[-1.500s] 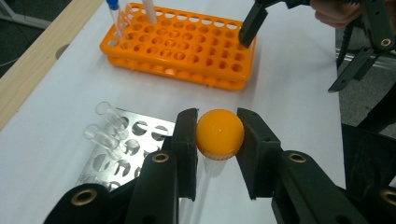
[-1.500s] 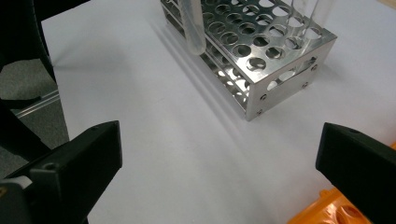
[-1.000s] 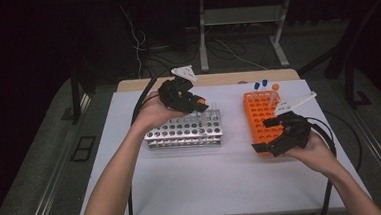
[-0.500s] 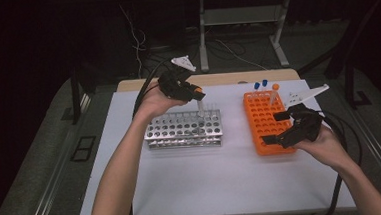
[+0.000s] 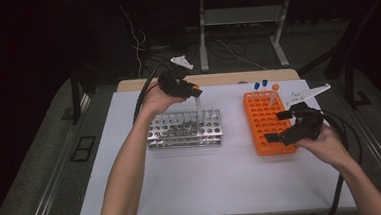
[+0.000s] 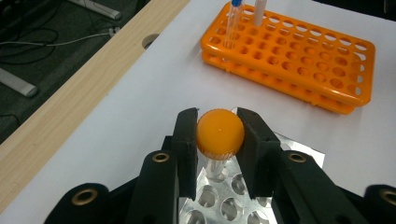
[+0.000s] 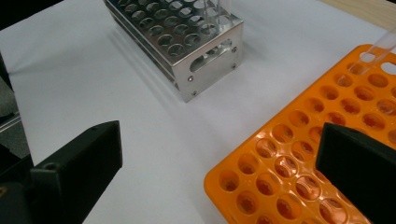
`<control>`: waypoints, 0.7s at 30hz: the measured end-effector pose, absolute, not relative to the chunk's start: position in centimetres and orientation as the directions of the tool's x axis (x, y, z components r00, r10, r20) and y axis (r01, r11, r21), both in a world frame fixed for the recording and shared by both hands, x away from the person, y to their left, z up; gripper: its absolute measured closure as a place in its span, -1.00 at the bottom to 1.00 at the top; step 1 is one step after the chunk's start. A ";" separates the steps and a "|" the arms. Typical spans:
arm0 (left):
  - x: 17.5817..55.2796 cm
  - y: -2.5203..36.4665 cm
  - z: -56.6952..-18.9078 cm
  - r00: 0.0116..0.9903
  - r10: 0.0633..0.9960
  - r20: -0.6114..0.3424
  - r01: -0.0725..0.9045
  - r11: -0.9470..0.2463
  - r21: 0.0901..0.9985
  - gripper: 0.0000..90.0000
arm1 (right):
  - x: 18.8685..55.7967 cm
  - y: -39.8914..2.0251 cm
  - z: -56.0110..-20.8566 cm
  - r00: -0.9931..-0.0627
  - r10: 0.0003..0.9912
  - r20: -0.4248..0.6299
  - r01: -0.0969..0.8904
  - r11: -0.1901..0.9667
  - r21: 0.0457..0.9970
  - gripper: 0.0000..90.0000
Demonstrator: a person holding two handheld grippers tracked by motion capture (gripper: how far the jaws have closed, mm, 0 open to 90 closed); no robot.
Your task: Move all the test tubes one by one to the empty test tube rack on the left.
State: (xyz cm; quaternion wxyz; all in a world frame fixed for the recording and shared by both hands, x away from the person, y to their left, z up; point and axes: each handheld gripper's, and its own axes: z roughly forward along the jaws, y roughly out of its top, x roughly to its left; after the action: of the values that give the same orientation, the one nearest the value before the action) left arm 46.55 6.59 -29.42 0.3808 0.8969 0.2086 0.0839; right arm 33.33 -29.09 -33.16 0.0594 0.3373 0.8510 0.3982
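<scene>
Half the tube (image 6: 215, 164) hides behind left gripper (image 6: 217, 140) fingers (image 6: 186, 140).

Left forearm reaching forward, left hand-held gripper (image 5: 193, 92) raised and tipped downward, jaws closed against something round pinched between them, cable trailing back. Right forearm angled in from the lower right corner, right hand-held gripper (image 5: 282, 127) held low, pointing left, jaws spread wide apart with nothing between them. Hands well apart.

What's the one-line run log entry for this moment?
left gripper: shut on orange-capped tube, over metal rack | right gripper: open, empty, at orange rack near corner | orange rack: three tubes at far end
</scene>
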 end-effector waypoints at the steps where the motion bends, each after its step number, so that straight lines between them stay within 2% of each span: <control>1: 46.6 6.5 -29.6 0.899 0.437 -0.011 0.311 -0.620 0.720 0.52 | 33.4 -29.2 -33.2 -0.762 0.625 0.168 0.530 0.453 0.717 -1.00; 21: 46.8 6.0 -32.3 0.904 0.425 -0.041 0.328 -0.629 0.705 0.52 | 36.7 -32.2 -34.9 -0.681 0.698 0.222 0.594 0.349 0.724 -1.00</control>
State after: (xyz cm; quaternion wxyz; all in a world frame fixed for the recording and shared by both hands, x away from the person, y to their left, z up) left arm 46.78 6.00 -32.27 0.3767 0.9001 0.2091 0.0646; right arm 36.74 -32.16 -34.94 0.0630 0.3946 0.8190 0.4118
